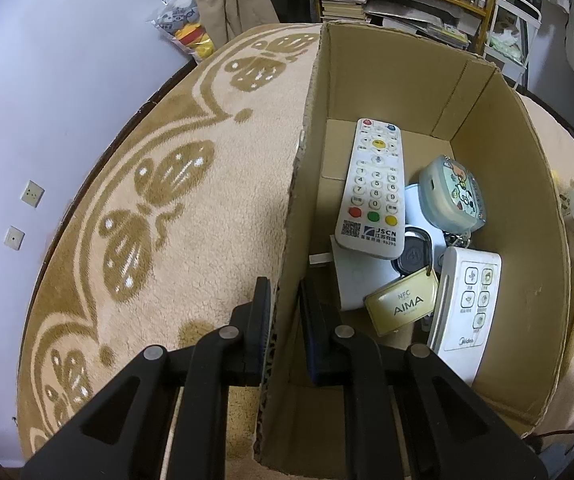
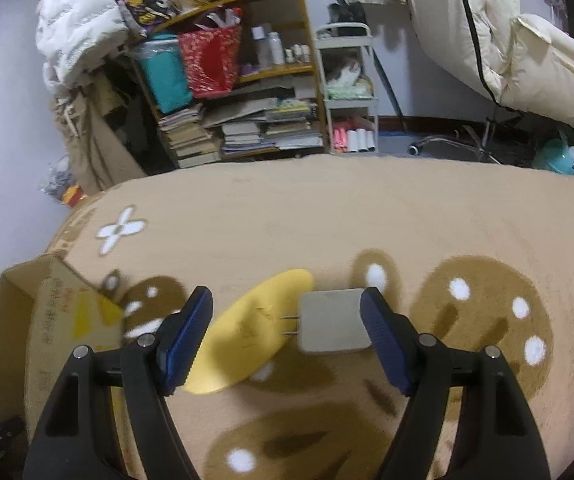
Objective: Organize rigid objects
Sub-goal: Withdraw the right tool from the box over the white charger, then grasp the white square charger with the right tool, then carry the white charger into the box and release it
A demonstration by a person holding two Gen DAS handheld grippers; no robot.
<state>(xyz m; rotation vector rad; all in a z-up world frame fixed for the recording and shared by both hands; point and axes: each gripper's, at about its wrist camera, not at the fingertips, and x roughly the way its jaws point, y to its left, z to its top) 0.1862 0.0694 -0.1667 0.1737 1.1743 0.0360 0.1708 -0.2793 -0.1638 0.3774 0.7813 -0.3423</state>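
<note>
**Left gripper clamps the box wall; right gripper hangs spread over charger and yellow piece**

In the left wrist view, the beige carpet (image 1: 191,216) with its brown leaf pattern fills the 9 o'clock side. The left gripper (image 1: 283,332) sits at 6 o'clock, clenched on the left wall of the cardboard box (image 1: 303,184): one finger is outside the wall, the other inside. The box occupies the 3 o'clock half and holds a pile of small things. A long white remote (image 1: 373,186) with coloured buttons lies lengthwise near the centre, its lower end resting on a white flat item (image 1: 357,280). Toward 4 o'clock of it lie a black key fob (image 1: 411,256) and a cream NFC tag (image 1: 401,304). At 3 o'clock sits a rounded pale-blue case (image 1: 451,196) with a cartoon print, and below it, at 5 o'clock, a white Midea remote (image 1: 467,308) leans against the right wall.

In the right wrist view, the same box (image 2: 47,320) shows at 9 o'clock, standing on the carpet (image 2: 367,220). The right gripper (image 2: 287,336) at 6 o'clock is released, its blue-padded fingers wide apart. Between them on the carpet lie a yellow oval piece (image 2: 247,332) and, just to its right, a grey-white plug charger (image 2: 333,322) whose two prongs point at the yellow piece. The charger lies against the right finger (image 2: 383,336); whether they touch I cannot tell. A cluttered shelf (image 2: 239,80) stands at 12 o'clock.
</note>
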